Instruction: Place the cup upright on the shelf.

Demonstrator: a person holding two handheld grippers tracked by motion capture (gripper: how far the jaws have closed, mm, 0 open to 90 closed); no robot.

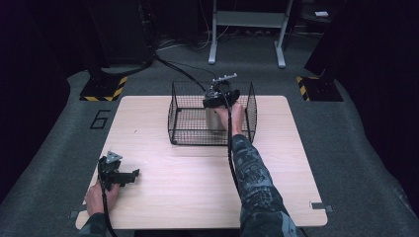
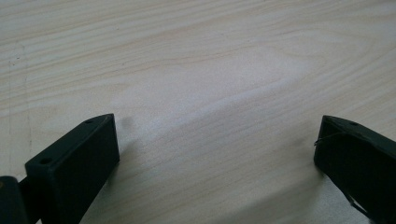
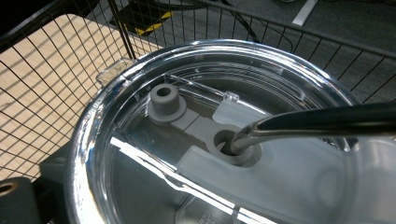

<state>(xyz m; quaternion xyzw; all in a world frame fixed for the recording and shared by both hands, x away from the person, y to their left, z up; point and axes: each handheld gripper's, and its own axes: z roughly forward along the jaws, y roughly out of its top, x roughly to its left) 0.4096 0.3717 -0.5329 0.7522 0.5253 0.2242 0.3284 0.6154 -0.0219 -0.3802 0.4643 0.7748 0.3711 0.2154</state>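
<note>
A steel tumbler (image 1: 213,120) stands upright inside a black wire basket (image 1: 179,118) at the table's far middle. Its clear lid (image 3: 140,84) carries a grey stopper (image 3: 164,100) and a metal straw (image 3: 308,122) through a hole. My right gripper (image 1: 215,104) reaches into the basket from above and is shut on the tumbler; one black jaw shows at the lid's lower left in the right gripper view. My left gripper (image 1: 132,176) rests at the table's near left, open, with only bare wood between its fingertips (image 2: 84,149).
The light wooden table (image 1: 197,187) has bare surface between the basket and the near edge. Beyond the table lie grey carpet, cables, a white metal stand (image 1: 247,29) and hazard-striped bases (image 1: 104,89).
</note>
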